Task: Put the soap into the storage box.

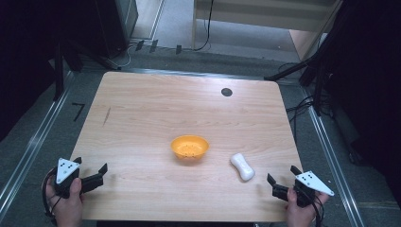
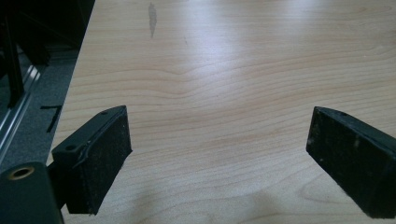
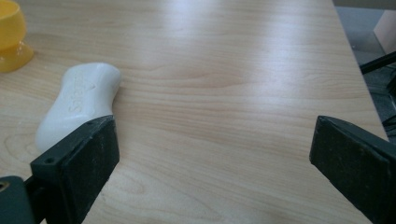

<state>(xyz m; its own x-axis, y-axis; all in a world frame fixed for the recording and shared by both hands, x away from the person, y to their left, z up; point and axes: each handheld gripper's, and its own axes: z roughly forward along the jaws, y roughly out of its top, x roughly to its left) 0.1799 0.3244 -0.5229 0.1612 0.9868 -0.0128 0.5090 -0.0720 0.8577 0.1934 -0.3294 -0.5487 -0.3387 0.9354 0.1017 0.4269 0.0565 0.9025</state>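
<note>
Near the tabletop's front right corner, the right claw hovers with jaws spread wide, nothing between them. A white soap bar lies flat just beside it, toward the middle, apart from the jaws. An orange bowl sits near the centre of the front half. At the front left corner, the left claw is likewise spread and empty.

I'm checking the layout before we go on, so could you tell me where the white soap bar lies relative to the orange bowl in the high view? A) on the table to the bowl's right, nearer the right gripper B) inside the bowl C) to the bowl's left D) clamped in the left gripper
A: the white soap bar lies flat on the table, apart from the orange bowl and to its right, close to the open right gripper.
</note>
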